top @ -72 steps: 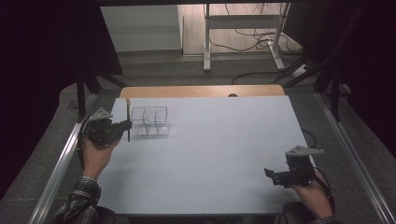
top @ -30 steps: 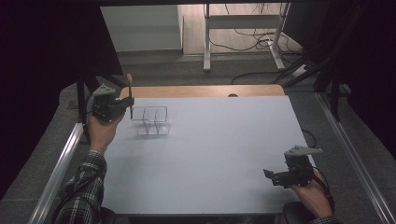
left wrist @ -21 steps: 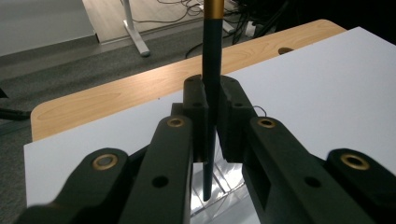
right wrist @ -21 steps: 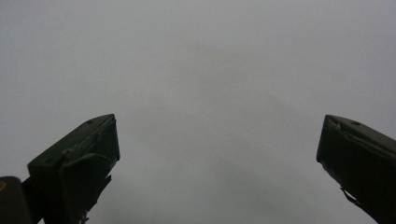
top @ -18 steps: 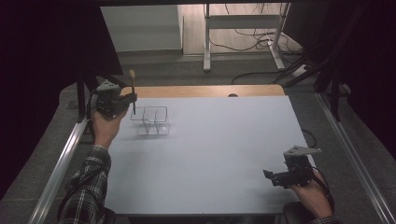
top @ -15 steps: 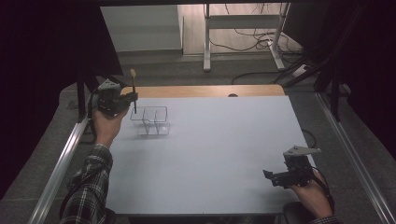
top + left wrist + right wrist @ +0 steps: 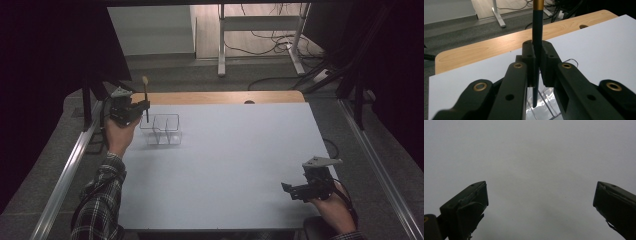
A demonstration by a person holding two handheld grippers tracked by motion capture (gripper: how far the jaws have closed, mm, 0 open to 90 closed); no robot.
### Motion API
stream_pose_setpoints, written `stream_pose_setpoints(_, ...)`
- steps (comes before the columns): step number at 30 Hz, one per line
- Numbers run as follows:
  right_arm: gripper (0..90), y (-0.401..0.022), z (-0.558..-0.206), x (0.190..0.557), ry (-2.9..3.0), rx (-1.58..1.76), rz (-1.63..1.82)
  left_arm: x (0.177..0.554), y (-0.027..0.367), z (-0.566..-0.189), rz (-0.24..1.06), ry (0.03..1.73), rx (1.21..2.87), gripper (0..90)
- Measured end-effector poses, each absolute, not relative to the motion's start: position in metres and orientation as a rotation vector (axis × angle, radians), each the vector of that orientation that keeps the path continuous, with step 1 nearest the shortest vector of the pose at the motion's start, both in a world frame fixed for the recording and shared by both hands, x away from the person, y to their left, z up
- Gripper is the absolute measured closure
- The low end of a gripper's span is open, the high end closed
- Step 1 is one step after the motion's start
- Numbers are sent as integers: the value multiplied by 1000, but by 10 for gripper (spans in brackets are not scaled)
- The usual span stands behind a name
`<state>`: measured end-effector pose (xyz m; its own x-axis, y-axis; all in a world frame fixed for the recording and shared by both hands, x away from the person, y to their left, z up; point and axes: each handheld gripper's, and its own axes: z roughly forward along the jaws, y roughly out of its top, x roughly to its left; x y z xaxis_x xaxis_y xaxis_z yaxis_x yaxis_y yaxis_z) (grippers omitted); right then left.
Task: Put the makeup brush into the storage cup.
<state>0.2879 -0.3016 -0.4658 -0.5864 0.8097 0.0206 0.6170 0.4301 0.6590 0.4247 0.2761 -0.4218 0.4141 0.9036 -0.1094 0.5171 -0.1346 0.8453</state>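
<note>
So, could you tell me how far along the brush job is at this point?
Done: the left gripper is shut on the dark brush, held upright with its pale tip on top. In hand: the brush hangs at the clear compartment holder, lower end above its left part. Left: lowering it in and letting go. The right gripper rests open over the white table.

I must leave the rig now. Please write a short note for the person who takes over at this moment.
Left gripper: shut on the pencil, held upright, lower tip just above the clear organizer at the far left of the white table.
Right gripper: open, holding nothing, near the right front of the table.
Done: pencil picked up and brought over the organizer.
Left: lower the pencil into a compartment, probably the left one, then release.
</note>
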Motion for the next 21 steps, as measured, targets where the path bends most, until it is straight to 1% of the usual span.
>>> stream_pose_setpoints(21,2,-300,-466,288,2403,1226,895,422,276,-450,535,1253,1796,839)
